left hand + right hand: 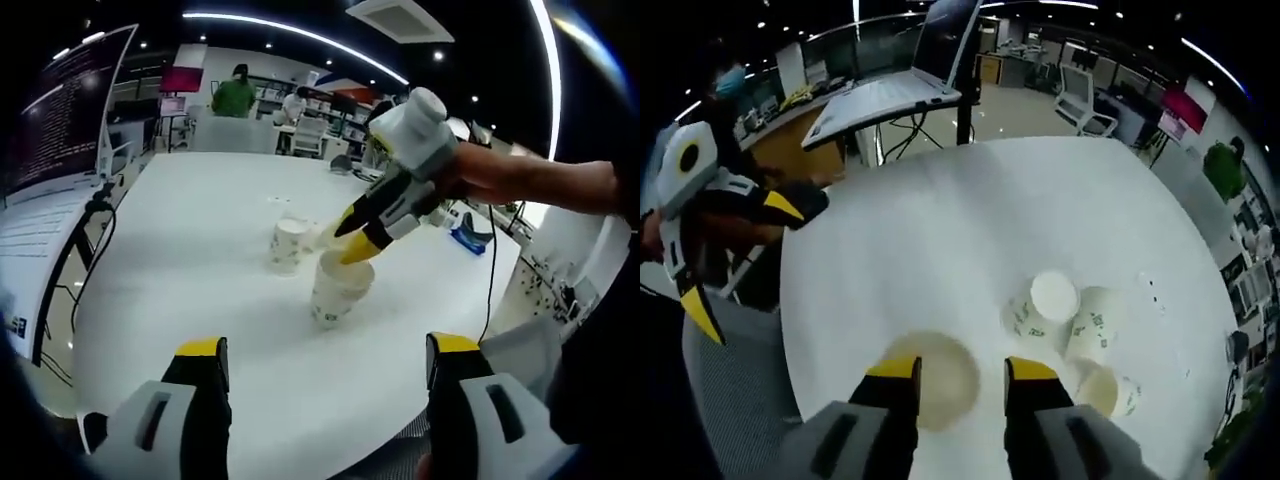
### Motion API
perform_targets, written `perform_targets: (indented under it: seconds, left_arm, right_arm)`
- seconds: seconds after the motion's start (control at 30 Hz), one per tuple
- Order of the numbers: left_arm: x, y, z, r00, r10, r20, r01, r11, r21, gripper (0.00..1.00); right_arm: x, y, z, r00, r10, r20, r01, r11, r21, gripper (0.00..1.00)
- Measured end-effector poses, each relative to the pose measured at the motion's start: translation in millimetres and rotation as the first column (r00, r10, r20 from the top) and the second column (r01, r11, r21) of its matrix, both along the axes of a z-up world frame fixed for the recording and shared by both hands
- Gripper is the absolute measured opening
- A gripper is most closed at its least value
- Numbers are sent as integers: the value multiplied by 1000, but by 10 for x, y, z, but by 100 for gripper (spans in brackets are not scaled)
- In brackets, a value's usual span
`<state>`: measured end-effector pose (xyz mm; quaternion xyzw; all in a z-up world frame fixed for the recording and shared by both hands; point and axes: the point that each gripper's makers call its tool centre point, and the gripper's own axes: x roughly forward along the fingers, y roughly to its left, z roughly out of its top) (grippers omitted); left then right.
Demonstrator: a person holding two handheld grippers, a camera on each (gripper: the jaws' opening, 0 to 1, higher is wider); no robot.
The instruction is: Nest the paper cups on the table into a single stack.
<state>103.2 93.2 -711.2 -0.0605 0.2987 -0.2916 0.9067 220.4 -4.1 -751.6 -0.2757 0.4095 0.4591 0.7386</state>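
My right gripper (961, 371) jaws parted above upright paper cup (931, 378), my left gripper (327, 361) jaws wide, white table (200, 250).

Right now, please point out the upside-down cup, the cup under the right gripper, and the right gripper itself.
upside-down cup (1053, 296), right gripper view, on its flat base.
open cup (940, 385), right gripper view, on its inside bottom.
right gripper (960, 372), right gripper view, midway between its yellow fingertips.

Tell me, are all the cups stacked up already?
No, in the right gripper view one cup stands alone under the right tongs, apart from a cluster of cups on the table.
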Motion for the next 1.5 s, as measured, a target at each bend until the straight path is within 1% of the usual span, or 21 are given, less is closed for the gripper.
perform_targets:
  seconds: [0.1, 0.13, 0.17, 0.23, 0.43, 0.57, 0.63, 0.7, 0.73, 0.8, 0.87, 0.9, 0.93, 1.0, 1.07, 1.17, 1.23, 1.27, 1.33, 1.47, 1.5]
  left_arm:
    - [-11, -7, 0, 1000, 12, 2, -12, 1000, 5, 79]
    - [-14, -9, 0, 1000, 18, 3, -18, 1000, 5, 79]
    - [-25, -16, 8, 1000, 24, 3, -24, 1000, 5, 79]
    - [-55, -31, 36, 999, 35, 6, -35, 999, 7, 79]
    - [-97, -73, 70, 999, 54, 8, -54, 999, 8, 79]
    - [-84, -99, 75, 998, 59, 10, -59, 998, 6, 79]
    - [-68, -122, 81, 998, 55, 11, -55, 998, 8, 80]
    - [-40, -130, 80, 999, 52, 15, -52, 999, 6, 80]
    - [-33, -135, 84, 998, 52, 16, -52, 999, 3, 80]
    - [-12, -149, 80, 999, 50, 18, -50, 999, -2, 80]
    - [0, -173, 74, 999, 42, 18, -42, 999, -2, 80]
    - [8, -169, 62, 999, 40, 18, -40, 999, -2, 80]
    - [16, -173, 57, 999, 36, 19, -36, 999, -4, 80]
    - [22, -189, 55, 999, 32, 19, -32, 999, -10, 80]
    - [27, -201, 44, 1000, 25, 17, -25, 1000, -13, 80]
    - [45, -207, 26, 1000, 17, 18, -16, 1000, -18, 80]
    - [58, -194, 4, 1000, 11, 17, -11, 1000, -21, 80]
    - [61, -190, -8, 1000, 7, 16, -7, 1000, -19, 80]
    - [61, -194, -21, 1000, -1, 13, 1, 1000, -15, 80]
    - [73, -187, -32, 1000, -3, 10, 3, 1000, -23, 80]
    - [68, -205, -28, 1000, -3, 9, 4, 1000, -26, 80]
  right_arm:
    - [130, -44, 50, 999, -45, 13, 44, 998, 51, 33]
    - [54, -39, 102, 998, -61, 16, 60, 996, 65, 33]
    - [57, -60, 117, 997, -71, 18, 69, 995, 71, 33]
    - [148, -111, 105, 994, -107, 18, 105, 991, 84, 34]
    - [380, -371, 171, 977, -209, 41, 202, 970, 132, 37]
    - [335, -528, 174, 967, -250, 40, 242, 959, 148, 37]
    - [366, -616, 156, 961, -275, 39, 265, 951, 161, 37]
    - [310, -700, 162, 956, -291, 37, 281, 944, 174, 37]
    - [334, -727, 134, 952, -306, 31, 296, 940, 169, 37]
    - [362, -805, 116, 945, -323, 42, 312, 935, 169, 38]
    - [366, -945, 158, 931, -361, 58, 346, 922, 175, 38]
    - [372, -972, 165, 927, -371, 63, 355, 918, 178, 38]
    - [407, -1025, 165, 913, -402, 68, 384, 904, 188, 38]
    - [471, -1108, 156, 900, -430, 76, 407, 889, 208, 39]
    - [463, -1184, 166, 886, -456, 82, 426, 871, 245, 40]
    - [492, -1323, 161, 852, -513, 105, 472, 839, 272, 41]
    - [490, -1376, 162, 840, -531, 115, 484, 828, 283, 43]
    - [517, -1403, 145, 831, -544, 121, 495, 820, 287, 44]
    - [510, -1438, 119, 821, -557, 125, 507, 812, 289, 46]
    - [582, -1514, -2, 798, -589, 131, 540, 794, 279, 49]
    - [594, -1518, -34, 788, -601, 133, 551, 785, 283, 50]
